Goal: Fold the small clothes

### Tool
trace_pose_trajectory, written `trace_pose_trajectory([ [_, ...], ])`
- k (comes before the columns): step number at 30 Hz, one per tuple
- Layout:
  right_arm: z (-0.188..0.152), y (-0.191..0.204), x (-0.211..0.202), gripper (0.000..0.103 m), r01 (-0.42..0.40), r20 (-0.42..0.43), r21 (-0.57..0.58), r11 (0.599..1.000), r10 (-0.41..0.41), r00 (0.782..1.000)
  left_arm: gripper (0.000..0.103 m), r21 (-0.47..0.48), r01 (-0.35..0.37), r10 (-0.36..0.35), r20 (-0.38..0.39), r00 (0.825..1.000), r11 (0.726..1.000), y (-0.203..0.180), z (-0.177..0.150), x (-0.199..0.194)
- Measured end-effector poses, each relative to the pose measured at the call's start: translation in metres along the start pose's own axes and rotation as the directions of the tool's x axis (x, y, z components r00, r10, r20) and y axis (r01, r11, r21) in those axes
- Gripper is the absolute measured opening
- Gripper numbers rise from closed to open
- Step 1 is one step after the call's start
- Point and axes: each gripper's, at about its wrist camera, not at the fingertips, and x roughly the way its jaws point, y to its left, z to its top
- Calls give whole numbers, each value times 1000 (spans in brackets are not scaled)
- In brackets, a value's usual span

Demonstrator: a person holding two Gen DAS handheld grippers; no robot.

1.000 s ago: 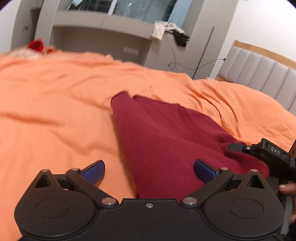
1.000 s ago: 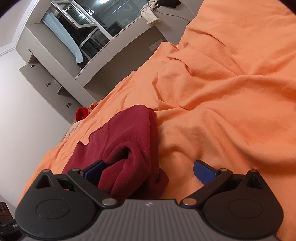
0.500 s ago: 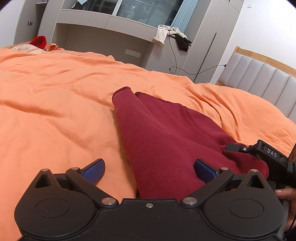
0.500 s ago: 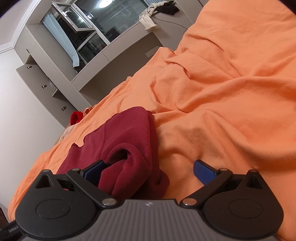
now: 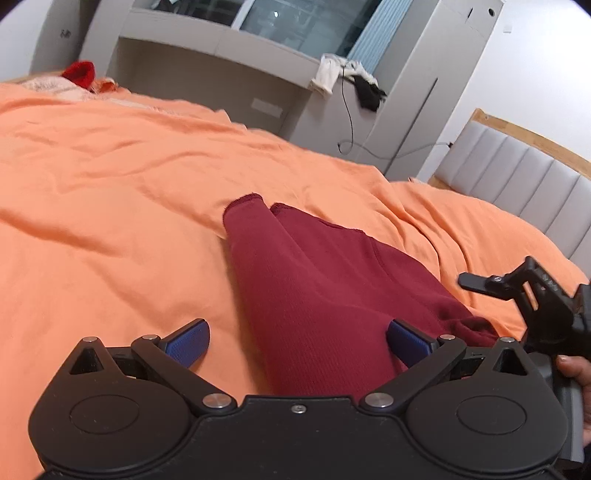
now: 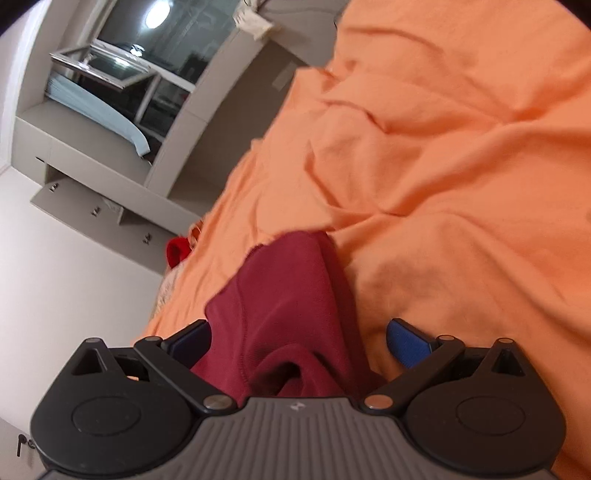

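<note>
The left hand-held gripper [image 5: 297,341] is spread wide, its pads astride the near end of the maroon garment [image 5: 317,280] on the orange bed [image 5: 110,206]. At 3 o'clock, the right hand-held gripper [image 6: 299,341] gapes likewise over bunched cloth. Judged mid-fold; next, both must pinch an edge.

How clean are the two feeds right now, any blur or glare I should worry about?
Left wrist view: mostly sharp, soft even light, fisheye bending the headboard; the maroon garment reads clearly. Right wrist view: tilted and motion-blurred, with a bright lamp reflection in the window glass.
</note>
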Motion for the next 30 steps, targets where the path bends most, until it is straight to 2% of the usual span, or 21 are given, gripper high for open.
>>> trace_pose_trajectory([
  [4,5,-11,7,103,-21,-19,42,999,22,1000,103,63,37,-29,-117,993,997,-1,19,19],
  [6,4,-14,7,103,-41,-20,39,998,41,999,103,104,59,-44,-138,989,993,1,22,25],
  [10,-3,-16,7,103,-59,-10,-31,998,59,998,103,71,95,-86,-116,990,993,14,11,31],
  [16,-18,-3,7,103,-26,-7,-233,972,25,1000,103,107,65,-57,-75,996,992,6,2,29],
  [22,-15,-4,3,103,-25,0,-200,980,26,1000,103,109,68,-61,-66,996,992,9,1,30],
  [30,-17,-2,3,103,-5,9,-213,977,7,1000,103,117,61,-54,-56,997,991,7,-1,28],
])
